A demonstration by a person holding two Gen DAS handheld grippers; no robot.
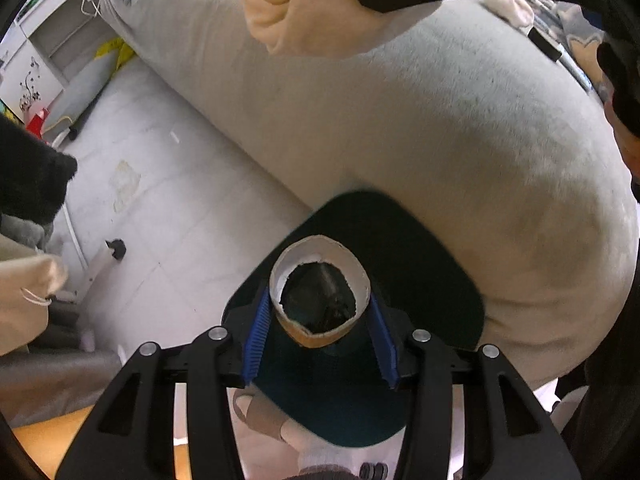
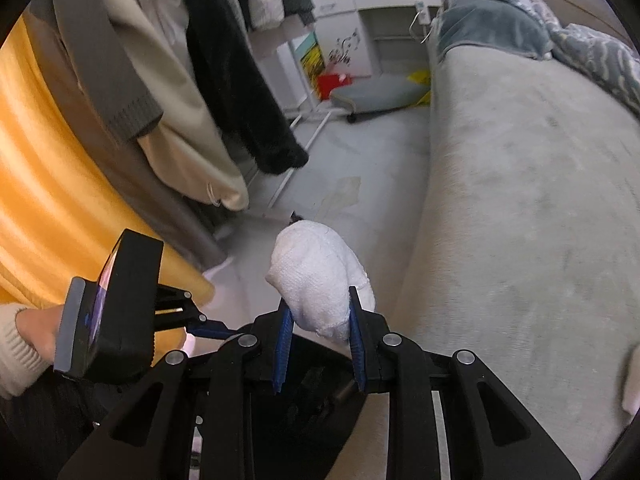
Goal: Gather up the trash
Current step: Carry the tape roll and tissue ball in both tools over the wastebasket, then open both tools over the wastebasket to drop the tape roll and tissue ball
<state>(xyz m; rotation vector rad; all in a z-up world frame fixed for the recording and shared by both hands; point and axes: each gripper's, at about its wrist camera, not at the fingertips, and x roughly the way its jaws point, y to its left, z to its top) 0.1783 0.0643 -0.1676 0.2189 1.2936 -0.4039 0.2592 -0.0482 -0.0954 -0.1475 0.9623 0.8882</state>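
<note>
In the left wrist view, the left gripper (image 1: 320,316) is pinching a torn paper cup (image 1: 319,294) between its blue fingers (image 1: 258,336). The cup is pointing its open mouth at the camera, its white inside and tan outer rim both showing. Directly beyond the cup, a dark bin (image 1: 384,312) is sitting on the pale tiled floor (image 1: 168,184), tight against the side of a grey bed (image 1: 420,128). A sleeved hand (image 1: 300,8) is reaching across the top of the view.

In the right wrist view, the right gripper (image 2: 320,320) is squeezing a crumpled white tissue wad (image 2: 316,276) between its blue fingers (image 2: 284,344), the wad bulging out ahead of the tips. The left gripper (image 2: 120,304) is showing at the lower left, held in a cream-sleeved hand (image 2: 32,332). The grey bed (image 2: 520,220) is filling the right side, with a patterned blanket (image 2: 580,44) lying at its far end. Coats (image 2: 224,64) are hanging on the left above the floor (image 2: 360,152), and a white cabinet (image 2: 376,12) is standing at the back of the room.
</note>
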